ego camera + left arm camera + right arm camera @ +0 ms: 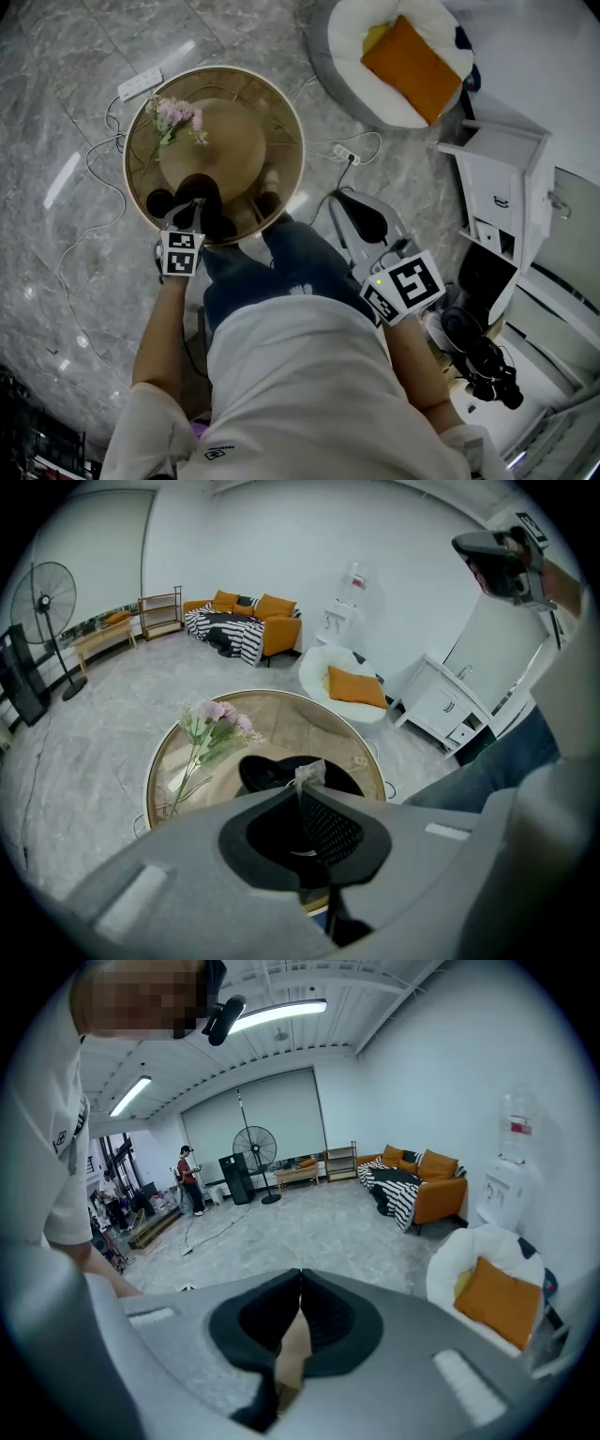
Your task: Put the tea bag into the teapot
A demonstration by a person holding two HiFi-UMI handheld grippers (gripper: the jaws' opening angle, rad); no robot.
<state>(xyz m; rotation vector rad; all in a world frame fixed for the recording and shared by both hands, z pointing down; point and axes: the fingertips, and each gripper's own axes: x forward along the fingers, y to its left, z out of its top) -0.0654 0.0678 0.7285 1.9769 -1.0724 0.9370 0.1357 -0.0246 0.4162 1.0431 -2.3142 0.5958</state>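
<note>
My left gripper (192,214) reaches over the near edge of the round glass table (298,159). In the left gripper view its jaws (302,794) are shut on a small pale tea bag (310,773), which pokes out at the tips. Directly beyond the tips sits the black teapot (267,772), a dark shape on the table (202,190) with its opening upward. My right gripper (354,204) hangs off to the right of the table, above the floor. Its jaws (300,1283) are shut with nothing between them, and they point out across the room.
Pink flowers (176,117) lie on the table's far left, and dark cups (269,202) stand near the teapot. A white armchair with an orange cushion (412,56) and a white cabinet (497,178) stand at the right. A power strip (139,84) and cables lie on the floor.
</note>
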